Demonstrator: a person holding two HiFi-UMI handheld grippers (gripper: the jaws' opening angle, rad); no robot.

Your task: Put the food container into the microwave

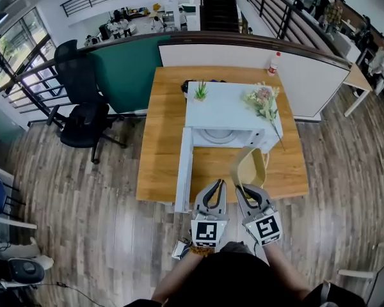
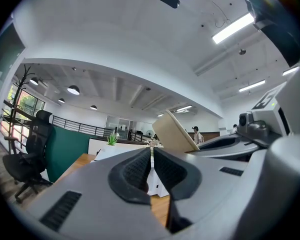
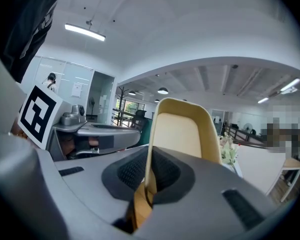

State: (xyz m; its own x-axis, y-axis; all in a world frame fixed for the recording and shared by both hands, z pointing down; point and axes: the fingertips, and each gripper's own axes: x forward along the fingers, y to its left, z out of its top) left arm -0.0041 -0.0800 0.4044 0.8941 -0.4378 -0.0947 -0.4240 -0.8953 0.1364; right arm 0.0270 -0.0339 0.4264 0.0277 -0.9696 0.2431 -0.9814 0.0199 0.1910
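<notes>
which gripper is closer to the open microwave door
Left. The left gripper sits just right of the microwave door; the right gripper is farther right, clamped on the food container.

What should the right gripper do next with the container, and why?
Probably carry the container forward into the microwave. The right gripper is shut on its rim, the door stands open to the left, and the container hangs just in front of the opening, not yet inside.

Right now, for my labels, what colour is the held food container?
Pale cream-yellow food container, best in the right gripper view.
</notes>
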